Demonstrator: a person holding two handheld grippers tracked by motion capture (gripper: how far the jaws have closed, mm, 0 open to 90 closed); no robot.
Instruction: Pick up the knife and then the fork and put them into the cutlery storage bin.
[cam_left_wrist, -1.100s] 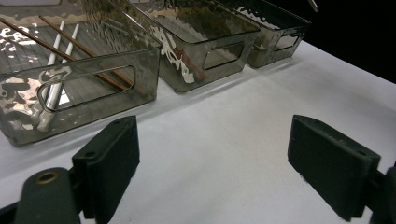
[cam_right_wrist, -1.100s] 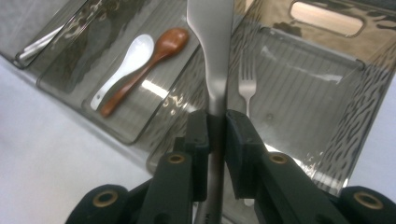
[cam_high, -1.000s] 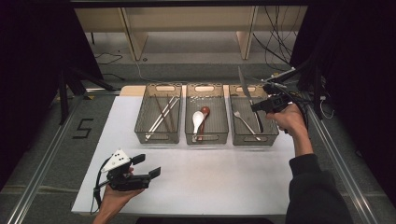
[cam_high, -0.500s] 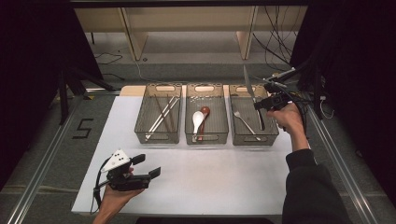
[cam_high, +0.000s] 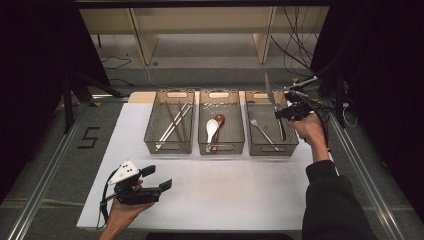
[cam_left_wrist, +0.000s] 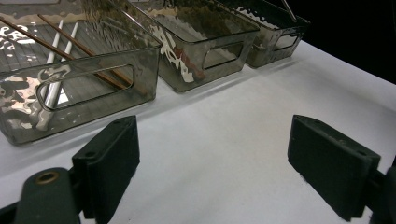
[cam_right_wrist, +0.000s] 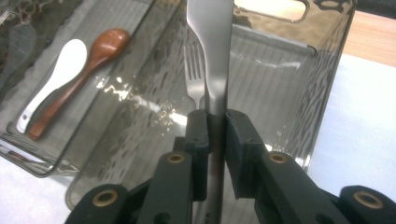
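Note:
My right gripper (cam_high: 289, 111) (cam_right_wrist: 215, 126) is shut on a metal table knife (cam_high: 270, 90) (cam_right_wrist: 210, 46). The knife stands steeply over the right-hand clear bin (cam_high: 287, 145) (cam_right_wrist: 327, 60), its blade up and its handle reaching down into the bin. A fork (cam_high: 262, 131) (cam_right_wrist: 194, 79) lies in that bin below the knife. The middle bin (cam_high: 221, 149) holds a white spoon (cam_high: 212, 129) (cam_right_wrist: 56, 79) and a wooden spoon (cam_high: 218, 125) (cam_right_wrist: 93, 56). Chopsticks (cam_high: 172, 122) (cam_left_wrist: 70, 42) lie in the left bin (cam_high: 167, 149) (cam_left_wrist: 93, 74). At the table's front left my left gripper (cam_high: 157, 177) (cam_left_wrist: 210, 149) is open, with nothing between its fingers.
The three bins stand side by side at the back of the white table top (cam_high: 235, 185). Cables (cam_high: 300, 55) hang behind the right bin. Metal rails (cam_high: 45, 170) run along both sides of the table.
The right hand has sunk slightly with the knife toward the right bin. The left hand has stayed put.

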